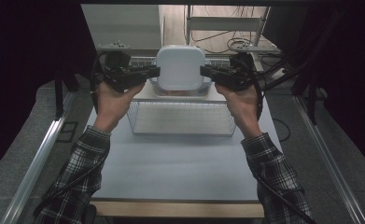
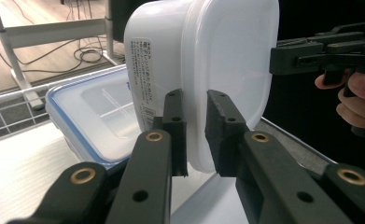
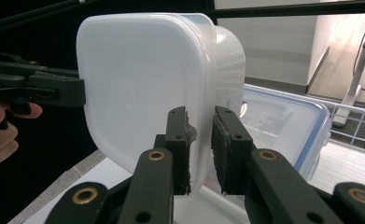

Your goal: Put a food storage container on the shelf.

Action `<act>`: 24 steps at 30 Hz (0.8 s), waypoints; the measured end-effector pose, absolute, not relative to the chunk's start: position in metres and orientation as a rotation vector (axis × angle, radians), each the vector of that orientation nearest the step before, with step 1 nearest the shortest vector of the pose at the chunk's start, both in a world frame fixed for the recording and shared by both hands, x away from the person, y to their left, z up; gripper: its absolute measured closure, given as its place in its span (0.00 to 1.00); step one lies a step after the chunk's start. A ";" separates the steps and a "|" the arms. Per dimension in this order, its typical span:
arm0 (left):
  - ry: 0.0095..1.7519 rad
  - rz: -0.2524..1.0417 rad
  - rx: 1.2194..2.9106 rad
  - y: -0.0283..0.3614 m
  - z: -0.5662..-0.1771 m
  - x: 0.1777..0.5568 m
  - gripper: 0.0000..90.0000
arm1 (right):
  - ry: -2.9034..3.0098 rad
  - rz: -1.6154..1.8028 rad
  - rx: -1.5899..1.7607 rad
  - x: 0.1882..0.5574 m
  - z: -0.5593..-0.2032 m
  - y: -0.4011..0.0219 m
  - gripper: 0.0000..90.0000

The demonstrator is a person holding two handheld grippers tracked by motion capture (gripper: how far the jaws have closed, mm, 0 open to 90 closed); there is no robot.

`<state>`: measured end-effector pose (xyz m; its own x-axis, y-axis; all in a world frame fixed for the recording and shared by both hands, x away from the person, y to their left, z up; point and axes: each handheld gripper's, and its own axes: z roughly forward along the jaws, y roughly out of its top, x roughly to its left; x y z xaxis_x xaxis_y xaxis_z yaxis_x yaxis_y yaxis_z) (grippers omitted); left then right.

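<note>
I am holding a white, milky-translucent plastic container with rounded corners and a fitted lid (image 1: 180, 67) in the upper middle of the high view, tipped on edge so its smooth square lid faces the camera. My left tongs (image 1: 156, 72), black and boxy, are clamping the container's lid rim from the left; my right tongs (image 1: 203, 71) are clamping the rim on the opposite side.

In the left gripper view, the two matte black jaws are pinching the thin protruding rim of the container (image 2: 203, 60) at mid-frame, and a printed paper label is running down its glossy side wall. In the right gripper view, the jaws are likewise squeezing the rim of the container (image 3: 138, 88), with a bit of worn padding showing on the left jaw.

Below and behind it, a flat clear plastic box with a blue-edged lid (image 2: 91, 116) is lying on a pale surface. A white wire-mesh basket (image 1: 180, 119) is sitting at the centre of the high view on the smooth pale grey table (image 1: 180, 172). My plaid flannel sleeves (image 1: 77, 177) are entering from the bottom corners.
</note>
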<state>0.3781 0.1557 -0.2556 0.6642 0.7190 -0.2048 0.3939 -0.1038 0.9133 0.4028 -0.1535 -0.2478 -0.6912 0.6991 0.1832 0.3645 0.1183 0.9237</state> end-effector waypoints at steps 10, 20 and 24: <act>0.918 0.363 1.719 0.152 -0.254 0.391 0.80 | 2.080 1.600 1.077 0.415 -0.247 -0.150 0.80; 0.949 0.376 1.724 0.150 -0.255 0.406 0.75 | 2.059 1.562 1.072 0.423 -0.246 -0.141 0.72; 0.959 0.368 1.719 0.149 -0.254 0.410 0.74 | 2.048 1.561 1.087 0.428 -0.246 -0.140 0.70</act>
<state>0.4100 0.1494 -0.2544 0.6269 0.7499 -0.2112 0.4165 -0.0935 0.9043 0.4276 -0.1396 -0.2465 -0.6469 0.7428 0.1726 0.3633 0.1011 0.9262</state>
